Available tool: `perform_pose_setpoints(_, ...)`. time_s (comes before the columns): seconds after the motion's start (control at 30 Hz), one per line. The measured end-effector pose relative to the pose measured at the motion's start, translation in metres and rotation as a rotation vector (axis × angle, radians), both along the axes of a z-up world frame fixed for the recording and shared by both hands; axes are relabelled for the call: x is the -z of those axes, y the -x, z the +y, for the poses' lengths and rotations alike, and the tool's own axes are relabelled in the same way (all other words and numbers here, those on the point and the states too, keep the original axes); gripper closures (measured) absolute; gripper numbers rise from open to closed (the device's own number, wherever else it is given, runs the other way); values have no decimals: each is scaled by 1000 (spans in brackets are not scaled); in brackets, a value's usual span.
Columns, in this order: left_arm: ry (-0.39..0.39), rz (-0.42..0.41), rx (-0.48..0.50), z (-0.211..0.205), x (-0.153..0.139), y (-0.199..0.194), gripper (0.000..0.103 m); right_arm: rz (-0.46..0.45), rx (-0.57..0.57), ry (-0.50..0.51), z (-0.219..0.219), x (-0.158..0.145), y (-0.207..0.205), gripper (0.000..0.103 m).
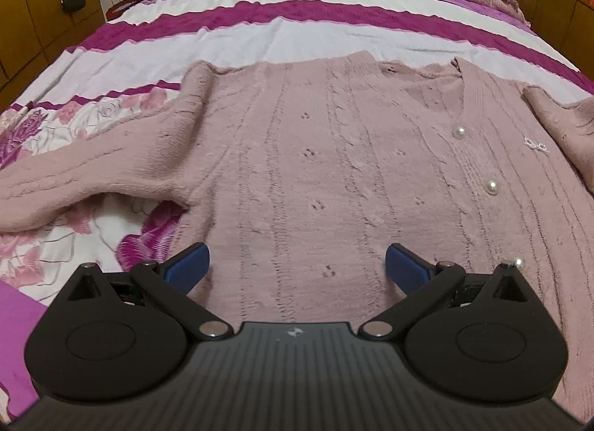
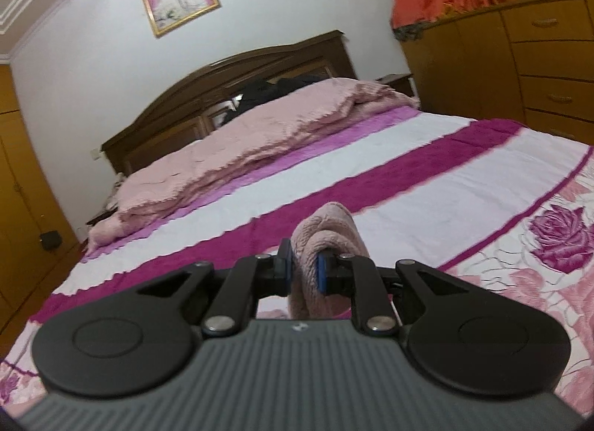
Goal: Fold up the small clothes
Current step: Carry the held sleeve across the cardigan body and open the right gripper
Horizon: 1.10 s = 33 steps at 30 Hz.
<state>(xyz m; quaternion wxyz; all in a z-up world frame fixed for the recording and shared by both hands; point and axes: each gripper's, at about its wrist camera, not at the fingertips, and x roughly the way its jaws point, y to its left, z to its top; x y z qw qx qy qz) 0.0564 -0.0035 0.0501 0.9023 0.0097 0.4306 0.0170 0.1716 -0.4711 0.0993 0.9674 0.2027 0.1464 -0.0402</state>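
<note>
A dusty-pink knit cardigan [image 1: 334, 156] with pearl buttons [image 1: 492, 186] lies spread flat on the bed, one sleeve [image 1: 92, 175] stretched out to the left. My left gripper [image 1: 297, 264] is open and empty, its blue pads just above the cardigan's lower body. My right gripper [image 2: 303, 269] is shut on a bunched fold of the pink cardigan fabric [image 2: 326, 230], held above the bedspread. Which part of the cardigan it holds is hidden.
The bed has a white, magenta-striped and rose-printed bedspread [image 1: 260, 33]. A folded pink blanket [image 2: 241, 149] lies by the dark wooden headboard [image 2: 222, 74]. Wooden wardrobes [image 1: 41, 4] stand on the left and a wooden dresser [image 2: 519, 67] on the right.
</note>
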Motion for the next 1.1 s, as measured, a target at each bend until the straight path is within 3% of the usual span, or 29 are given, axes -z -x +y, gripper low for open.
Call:
perform_pose_setpoints(0.37,35,-27,-37,25,-11,8,0,-35,-58,6,41,-26,2,87)
perform_pose_setpoints(0.67,50,-52,-59,43,-17,16,0,-65,-166,47,109,-45,-4,87)
perform_pose_setpoints(0.9,37,-76,-89,60,-21,23,0,-19,-284,51,166,-33,-13,87)
perform_pose_setpoints(1.1,46,-61,-110,72,-13,28,0,80,-373,25,210,-1,-21,87)
